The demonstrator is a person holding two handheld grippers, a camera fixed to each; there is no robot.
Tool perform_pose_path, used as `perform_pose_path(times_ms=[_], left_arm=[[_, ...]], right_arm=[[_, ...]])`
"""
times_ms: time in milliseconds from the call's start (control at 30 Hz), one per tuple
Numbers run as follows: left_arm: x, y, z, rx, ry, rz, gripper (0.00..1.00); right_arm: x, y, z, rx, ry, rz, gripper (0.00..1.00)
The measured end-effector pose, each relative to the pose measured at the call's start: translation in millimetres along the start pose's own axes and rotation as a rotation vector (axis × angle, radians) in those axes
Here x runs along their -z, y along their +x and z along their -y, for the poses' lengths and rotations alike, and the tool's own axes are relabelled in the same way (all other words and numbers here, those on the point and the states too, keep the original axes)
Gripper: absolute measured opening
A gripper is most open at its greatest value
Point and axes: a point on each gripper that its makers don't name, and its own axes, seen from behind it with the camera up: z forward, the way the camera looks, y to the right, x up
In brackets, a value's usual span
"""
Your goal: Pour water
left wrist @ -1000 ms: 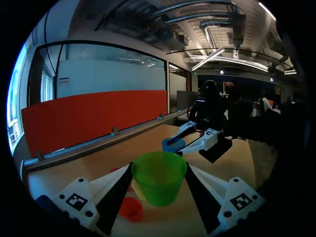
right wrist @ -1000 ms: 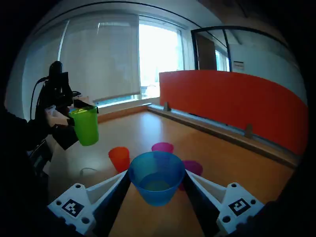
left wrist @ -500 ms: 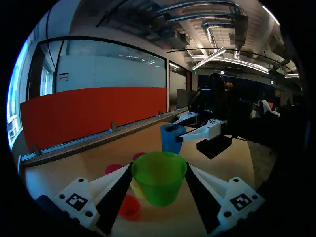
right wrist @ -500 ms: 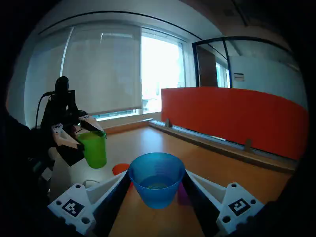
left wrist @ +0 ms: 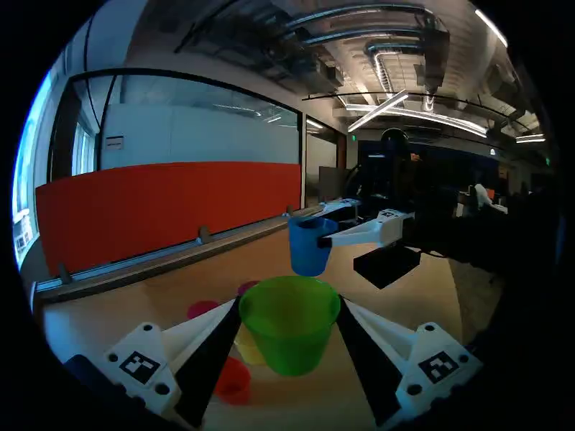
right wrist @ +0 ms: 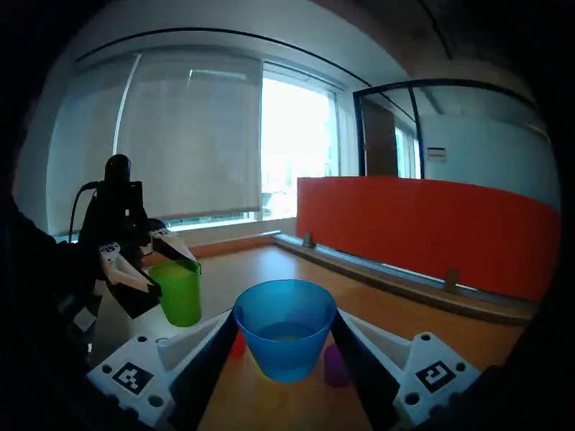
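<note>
My left gripper point(left wrist: 287, 327) is shut on a green cup point(left wrist: 290, 332), held upright above the wooden table point(left wrist: 402, 294). Beyond it the right gripper point(left wrist: 338, 228) holds a blue cup point(left wrist: 307, 246) in the air. In the right gripper view my right gripper point(right wrist: 285, 337) is shut on that blue cup point(right wrist: 285, 337), which has a little water at its bottom. At the left of that view the left gripper point(right wrist: 147, 269) carries the green cup point(right wrist: 177, 291), lower than the blue one.
Small cups stand on the table below: a red cup point(left wrist: 231, 379), a yellow cup point(left wrist: 249, 348), and two magenta cups point(left wrist: 200, 309) point(left wrist: 246, 287). A purple cup point(right wrist: 335, 364) sits under my right gripper. An orange partition point(left wrist: 165, 205) runs along the table's far edge.
The right gripper has risen with the blue cup, now higher above the table. The small cups have dropped lower in the right gripper view. Both grips hold.
</note>
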Motion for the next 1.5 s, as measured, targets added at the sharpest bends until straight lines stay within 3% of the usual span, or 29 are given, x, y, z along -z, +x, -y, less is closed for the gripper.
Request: perform_pose_path(times_ms=[767, 1500], left_arm=[[-6.0, 17.6, -10.1, 0.035, -0.022, -0.124, 0.9], [-10.4, 14.2, -22.2, 0.017, -0.052, -0.107, 0.9]], right_arm=[[2.2, 36.6, 1.0, 0.041, 0.001, -0.04, 0.91], [-0.9, 57.3, 9.6, 0.092, 0.026, -0.04, 0.91]])
